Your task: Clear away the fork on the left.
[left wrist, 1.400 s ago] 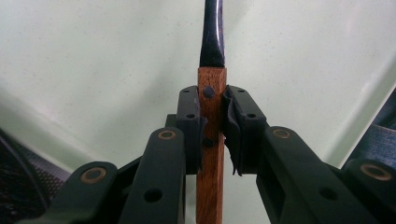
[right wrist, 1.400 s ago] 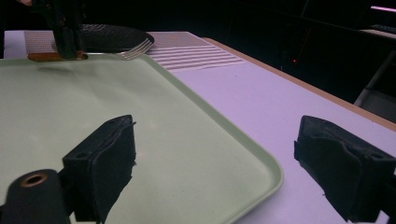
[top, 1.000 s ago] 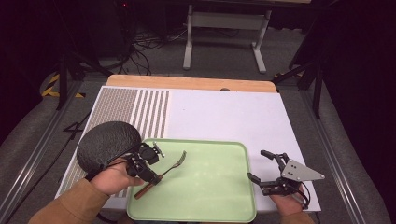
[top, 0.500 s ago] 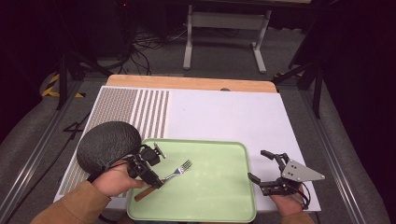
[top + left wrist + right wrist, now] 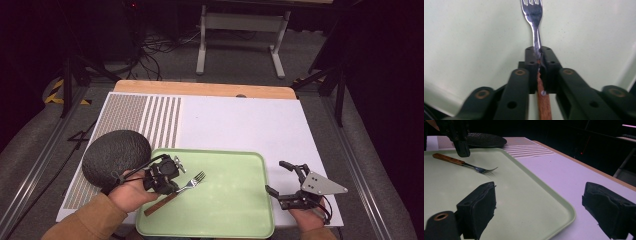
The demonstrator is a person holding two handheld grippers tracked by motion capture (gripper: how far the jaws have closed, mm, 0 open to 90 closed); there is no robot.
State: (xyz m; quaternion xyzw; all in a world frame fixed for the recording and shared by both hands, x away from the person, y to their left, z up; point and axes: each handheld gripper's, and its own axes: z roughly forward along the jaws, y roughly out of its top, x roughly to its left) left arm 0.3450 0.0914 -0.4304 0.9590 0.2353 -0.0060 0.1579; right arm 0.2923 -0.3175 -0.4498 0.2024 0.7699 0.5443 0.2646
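A fork (image 5: 187,186) with a brown wooden handle lies slantwise on the left half of a pale green tray (image 5: 230,200), tines pointing to the far right. My left gripper (image 5: 173,187) is shut on the fork where the metal neck meets the handle; the left gripper view shows the jaws (image 5: 539,53) pinching it, with the tines (image 5: 532,6) ahead over the tray (image 5: 474,37). My right gripper (image 5: 275,176) rests on the white table just right of the tray, open wide with nothing between its jaws (image 5: 541,195). From there the fork (image 5: 471,165) and left gripper (image 5: 461,147) appear far off.
A black round plate (image 5: 116,152) sits left of the tray, touching its far left corner. The white table top (image 5: 240,125) has a striped patch (image 5: 145,115) at the far left and a wooden strip (image 5: 200,89) along the far edge. Dark floor and stands lie beyond.
The left gripper has brought the fork down and slightly toward the person, so it now lies low on the tray. The right gripper has stayed in place, open.
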